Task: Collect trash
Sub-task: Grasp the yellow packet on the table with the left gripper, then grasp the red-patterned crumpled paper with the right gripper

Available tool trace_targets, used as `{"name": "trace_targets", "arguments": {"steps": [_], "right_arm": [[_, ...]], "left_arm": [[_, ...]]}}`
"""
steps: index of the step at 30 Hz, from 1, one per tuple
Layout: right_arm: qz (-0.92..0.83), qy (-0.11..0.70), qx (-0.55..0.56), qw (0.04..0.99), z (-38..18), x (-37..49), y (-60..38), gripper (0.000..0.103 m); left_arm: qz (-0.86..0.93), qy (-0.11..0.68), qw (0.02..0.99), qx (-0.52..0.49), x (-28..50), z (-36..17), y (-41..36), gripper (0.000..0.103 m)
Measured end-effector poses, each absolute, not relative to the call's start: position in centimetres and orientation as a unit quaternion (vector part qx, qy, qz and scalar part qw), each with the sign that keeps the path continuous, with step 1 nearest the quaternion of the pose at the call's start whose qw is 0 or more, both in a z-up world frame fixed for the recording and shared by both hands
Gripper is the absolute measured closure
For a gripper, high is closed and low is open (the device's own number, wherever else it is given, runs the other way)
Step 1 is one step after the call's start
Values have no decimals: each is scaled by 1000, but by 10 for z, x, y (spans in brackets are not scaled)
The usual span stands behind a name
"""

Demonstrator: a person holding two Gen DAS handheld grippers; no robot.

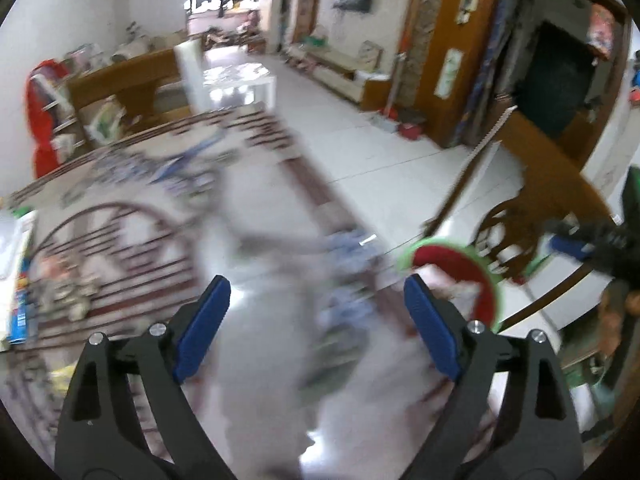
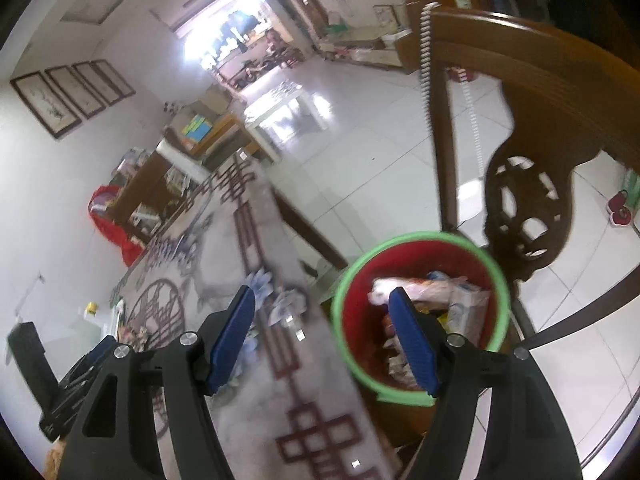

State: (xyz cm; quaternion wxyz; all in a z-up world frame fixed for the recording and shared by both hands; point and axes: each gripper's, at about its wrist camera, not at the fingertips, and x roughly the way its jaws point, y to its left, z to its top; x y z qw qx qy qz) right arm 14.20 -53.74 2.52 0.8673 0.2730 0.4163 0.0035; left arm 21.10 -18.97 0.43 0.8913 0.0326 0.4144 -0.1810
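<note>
Several wrappers already in the red bin with the green rim (image 2: 420,312), just off the desk (image 2: 256,380) edge; crumpled bluish scraps (image 2: 280,300) left on top. Left gripper (image 1: 316,316) and right gripper (image 2: 324,332): jaws released, empty.

Light: daylight from the far doorway (image 2: 224,40), blown out white.
Glare: bright patches on the floor (image 1: 360,120).
Blur: the counter (image 1: 260,220) smears heavily, left view worst.
Edges: fisheye bending, dark corners.
</note>
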Motion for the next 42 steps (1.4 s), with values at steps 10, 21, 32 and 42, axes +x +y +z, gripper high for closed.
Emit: {"name": "trace_targets", "arguments": {"steps": [10, 21, 32, 42], "right_arm": [[34, 446, 247, 860, 23, 149, -427, 32], [48, 468, 215, 856, 20, 144, -318, 32], [128, 492, 141, 849, 17, 201, -193, 32], [229, 512, 47, 827, -16, 300, -42, 27]], "left_arm": [[-144, 534, 818, 159, 224, -68, -22, 14], [-204, 553, 789, 175, 240, -115, 8, 30], [-172, 518, 837, -35, 220, -79, 69, 82], [-135, 488, 854, -120, 187, -67, 117, 82]]}}
